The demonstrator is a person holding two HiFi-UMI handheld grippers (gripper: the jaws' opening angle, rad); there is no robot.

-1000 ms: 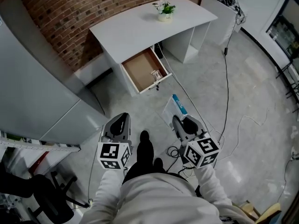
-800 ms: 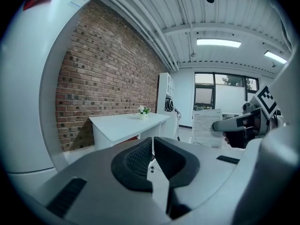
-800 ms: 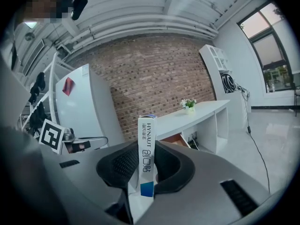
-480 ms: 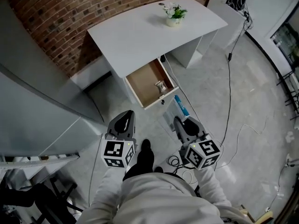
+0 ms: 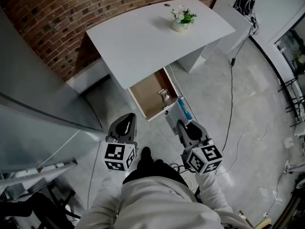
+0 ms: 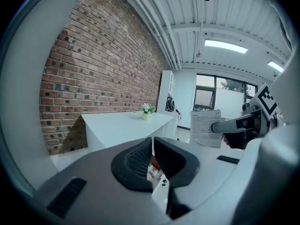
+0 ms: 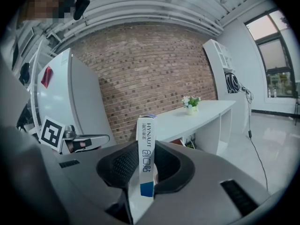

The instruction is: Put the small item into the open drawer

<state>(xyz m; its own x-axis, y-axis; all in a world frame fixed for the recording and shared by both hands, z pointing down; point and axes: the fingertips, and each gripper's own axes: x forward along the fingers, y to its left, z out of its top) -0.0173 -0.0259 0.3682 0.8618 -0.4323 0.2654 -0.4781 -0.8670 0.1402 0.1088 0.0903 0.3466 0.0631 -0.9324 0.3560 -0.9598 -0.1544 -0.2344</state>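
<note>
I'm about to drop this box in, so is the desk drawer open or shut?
Open: the drawer stands pulled out from under the white desk, its brown inside showing in the head view.

A: Which colours are being shown on the desk point(image 5: 143, 37)?

B: Plain white is being shown across its top. On the desk, a plant point(image 5: 182, 19) is being seen with green leaves, pale blossoms and a white pot.

A: And behind the desk?

B: A brick wall point(image 5: 71, 8) is being shown in red-brown, patterned by pale mortar lines.

A: Under the desk's front edge?

B: The drawer point(image 5: 147, 92) is being shown brown inside. In front of the desk, a white box point(image 7: 146, 158) is being displayed with blue lettering and a blue end. Black-and-white square markers are being carried on the cubes of the left gripper point(image 5: 127, 119) and the right gripper point(image 5: 183, 126). Around the desk, the floor point(image 5: 248, 99) is being seen in glossy grey.
</note>
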